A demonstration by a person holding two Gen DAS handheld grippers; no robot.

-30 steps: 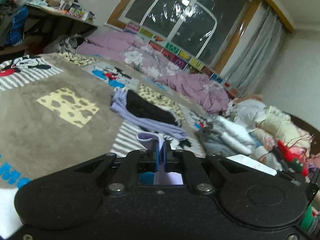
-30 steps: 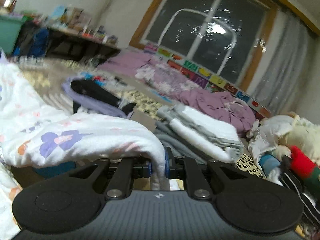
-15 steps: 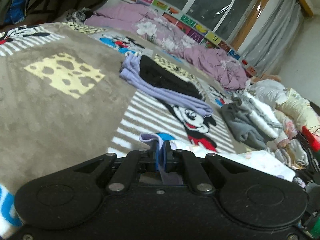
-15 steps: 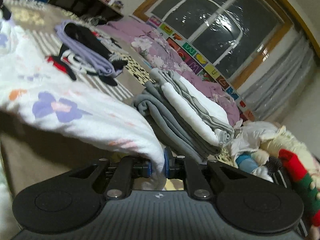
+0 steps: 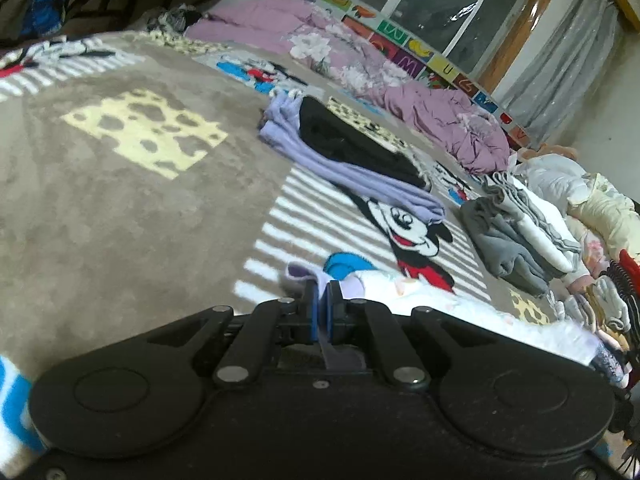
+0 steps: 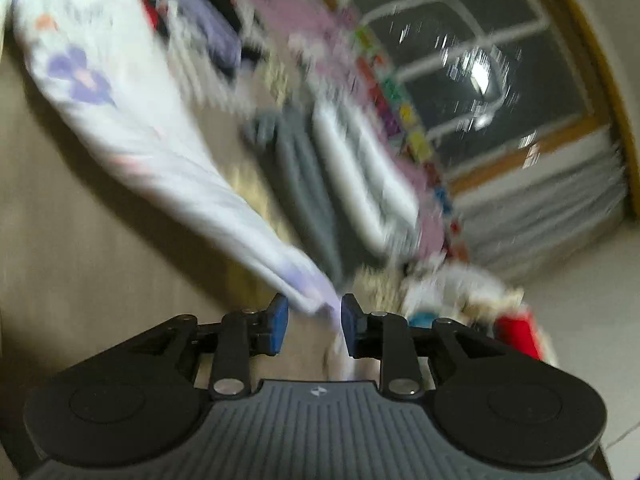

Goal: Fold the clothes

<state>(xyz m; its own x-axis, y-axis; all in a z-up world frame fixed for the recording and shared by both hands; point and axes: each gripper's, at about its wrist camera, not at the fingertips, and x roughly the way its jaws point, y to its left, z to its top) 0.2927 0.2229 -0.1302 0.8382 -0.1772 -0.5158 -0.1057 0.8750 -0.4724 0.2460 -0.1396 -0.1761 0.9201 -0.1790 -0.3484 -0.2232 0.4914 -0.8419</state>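
Observation:
A white garment with purple and orange flowers [image 6: 120, 120] stretches from the upper left down to my right gripper [image 6: 314, 326]. That gripper is open, and the garment's corner hangs loose between its blue pads [image 6: 278, 326]. The right wrist view is blurred by motion. My left gripper [image 5: 322, 312] is shut on the same floral garment's lilac-edged corner [image 5: 304, 274], low over the brown cartoon-mouse blanket [image 5: 120, 200]. More of the white garment [image 5: 440, 304] lies to the right of it.
A folded lilac and black pile [image 5: 344, 156] lies ahead on the blanket. A folded grey and white stack [image 5: 516, 232] sits to its right. Pink bedding [image 5: 400, 80] lines the window wall. Soft toys and loose clothes [image 5: 592, 208] crowd the far right.
My right gripper has opened and let go of the floral garment, swinging and tilting fast. My left gripper has dropped lower toward the blanket, still clamped on the corner.

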